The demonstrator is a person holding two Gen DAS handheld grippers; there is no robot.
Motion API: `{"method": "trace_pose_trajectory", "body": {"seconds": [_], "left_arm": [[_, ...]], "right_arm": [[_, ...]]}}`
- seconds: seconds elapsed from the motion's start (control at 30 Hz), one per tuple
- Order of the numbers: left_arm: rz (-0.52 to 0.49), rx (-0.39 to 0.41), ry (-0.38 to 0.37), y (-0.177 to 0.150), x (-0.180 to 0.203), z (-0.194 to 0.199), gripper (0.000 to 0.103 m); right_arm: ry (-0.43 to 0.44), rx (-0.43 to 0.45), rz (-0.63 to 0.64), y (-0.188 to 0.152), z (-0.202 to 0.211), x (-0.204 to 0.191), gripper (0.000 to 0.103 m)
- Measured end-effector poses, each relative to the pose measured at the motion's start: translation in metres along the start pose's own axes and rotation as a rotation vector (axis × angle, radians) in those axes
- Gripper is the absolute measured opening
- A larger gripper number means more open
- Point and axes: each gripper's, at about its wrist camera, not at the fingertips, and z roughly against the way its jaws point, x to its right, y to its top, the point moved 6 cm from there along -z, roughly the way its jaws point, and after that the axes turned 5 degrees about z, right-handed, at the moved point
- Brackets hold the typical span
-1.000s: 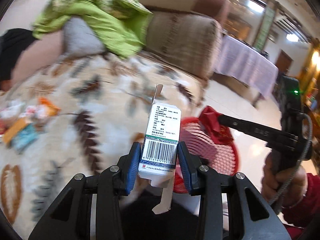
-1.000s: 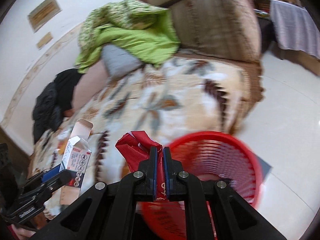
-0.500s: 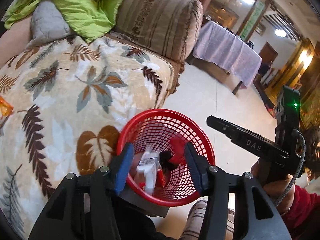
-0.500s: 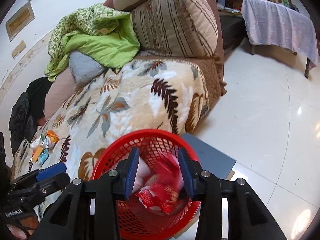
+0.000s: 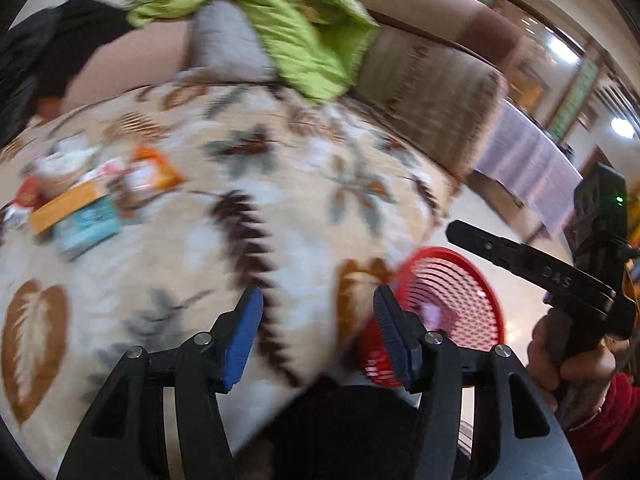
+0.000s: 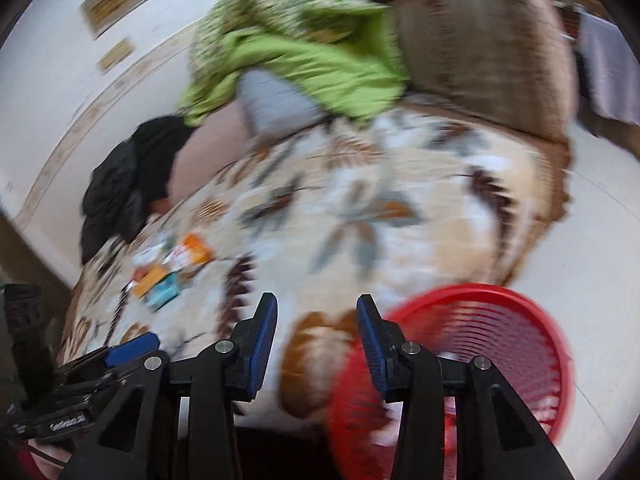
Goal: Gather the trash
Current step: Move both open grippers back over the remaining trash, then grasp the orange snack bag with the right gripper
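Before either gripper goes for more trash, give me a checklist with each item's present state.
1. Left gripper empty, jaws apart after just opening: ok.
2. Right gripper empty, jaws apart after just opening: ok.
3. Red basket within view beside the sofa: ok.
4. Trash pile left on the leaf-print blanket: ok, several wrappers and boxes there.
5. Which piece to take first: cannot tell, both views are blurred.
6. Grippers apart from each other: ok.
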Motion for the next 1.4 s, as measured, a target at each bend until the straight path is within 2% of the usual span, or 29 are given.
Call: {"method": "trace_pose_trajectory", "body": {"seconds": [0.23,0.37,0.43,0.53,0.67,0.83,0.9,0.93,0.97,1.07,1.27,1.33,1.4], "left_arm": [[0.152,0.067,0.113,0.008,-0.097,0.031,0.057],[0.256,0.109,0.169,0.018,-0.157,0.048,0.06],[0.305,0.131,0.196,0.024,-0.183,0.053,0.066],[0.374,0.139,0.216,0.035,-0.219,0.054,0.068],[0.436,0.161,0.207,0.056,-0.253,0.046,0.068],[0.452,0.134,0.141,0.081,-0.272,0.017,0.068],[0.455,0.136,0.152,0.091,-0.284,0.004,0.068],[0.462,0.139,0.139,0.093,-0.287,0.0,0.068],[0.473,0.133,0.115,0.095,-0.292,-0.006,0.068],[0.488,0.101,0.053,0.094,-0.295,-0.023,0.068],[0.346,0.022,-0.043,0.072,-0.25,-0.028,0.068],[0.274,-0.024,-0.112,0.055,-0.217,-0.023,0.068],[0.208,-0.052,-0.144,0.043,-0.192,-0.016,0.068]], "right_arm": [[0.116,-0.091,0.083,0.007,-0.062,-0.069,0.05],[0.145,-0.125,0.119,0.02,-0.099,-0.101,0.067],[0.152,-0.126,0.137,0.031,-0.117,-0.117,0.069],[0.154,-0.13,0.164,0.045,-0.141,-0.135,0.072],[0.148,-0.147,0.2,0.063,-0.183,-0.158,0.076],[0.093,-0.203,0.205,0.068,-0.238,-0.165,0.077],[0.087,-0.235,0.193,0.065,-0.254,-0.162,0.075],[0.099,-0.261,0.177,0.062,-0.261,-0.161,0.07],[0.112,-0.277,0.165,0.06,-0.264,-0.16,0.058],[0.137,-0.26,0.155,0.058,-0.258,-0.159,0.04],[0.161,-0.202,0.126,0.054,-0.224,-0.15,0.039],[0.166,-0.178,0.129,0.051,-0.209,-0.144,0.039],[0.164,-0.155,0.129,0.049,-0.196,-0.135,0.039]]}}
